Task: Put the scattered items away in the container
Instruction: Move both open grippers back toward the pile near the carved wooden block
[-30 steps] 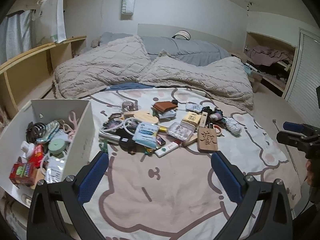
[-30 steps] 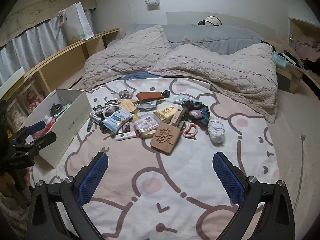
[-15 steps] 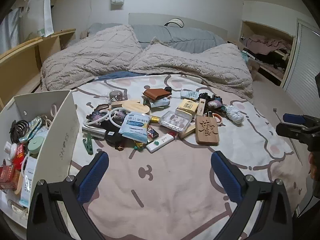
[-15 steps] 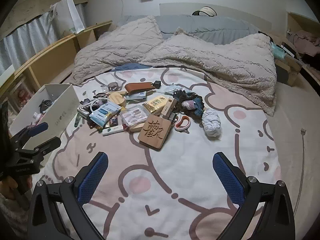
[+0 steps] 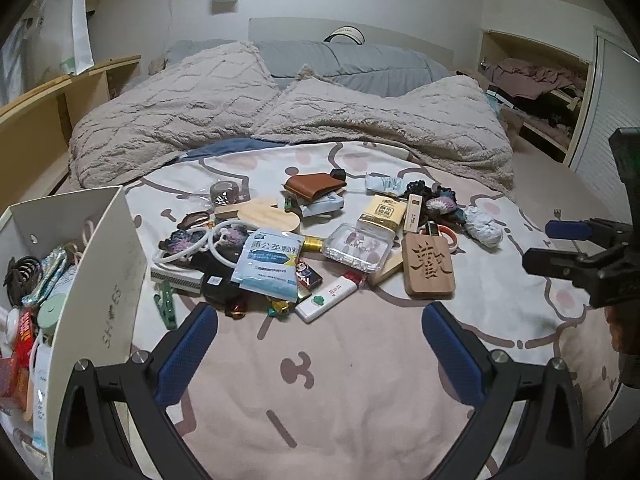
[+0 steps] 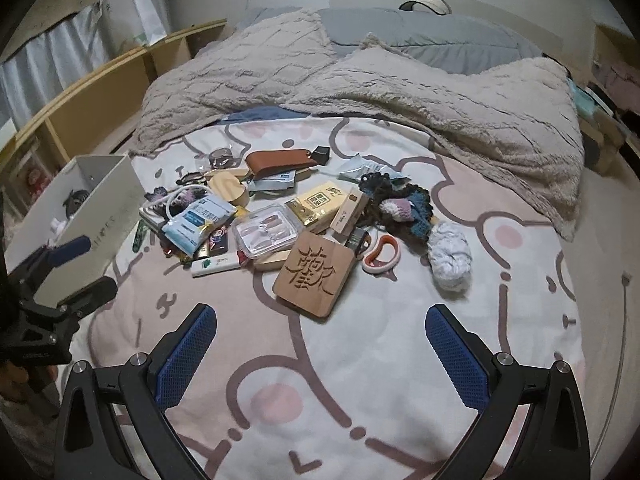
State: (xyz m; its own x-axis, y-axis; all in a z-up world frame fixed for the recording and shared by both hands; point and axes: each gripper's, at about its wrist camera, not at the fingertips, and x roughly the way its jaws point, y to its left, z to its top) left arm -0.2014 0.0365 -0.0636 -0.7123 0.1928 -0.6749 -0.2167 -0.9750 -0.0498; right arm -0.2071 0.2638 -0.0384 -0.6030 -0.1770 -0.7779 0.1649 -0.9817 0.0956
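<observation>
A: We start with the largest item. The bed sheet (image 5: pixel 340 380), pink and white with a cartoon outline print, fills the lower half of both views. A beige quilt (image 5: pixel 280 116) is bunched across the upper middle of the frame.

B: We locate the container (image 5: pixel 108 280) at the left edge of the left wrist view: a white open-topped box, already holding small mixed items. In the right wrist view it sits at middle left (image 6: pixel 104 216).

A: We see the scattered pile in the centre of both frames, just right of the container. Largest piece: a wooden plaque (image 6: pixel 316 276) carved with a character, at the pile's near edge. Then a blue-and-white sachet (image 5: pixel 272 268), a clear plastic case (image 5: pixel 356 248), a brown leather wallet (image 5: pixel 312 186) at the far edge, and a white stick-shaped item (image 5: pixel 326 298) nearest the left gripper.

B: Gripper status: we read the left gripper (image 5: pixel 320 344) as released, blue pads wide apart, nothing between them. The right gripper (image 6: pixel 322 346) is likewise spread wide and empty.

A: Clearance: we note bare sheet between both grippers and the pile's near edge, and bare sheet to the right of a white knitted bundle (image 6: pixel 450 260) at the pile's right end.
</observation>
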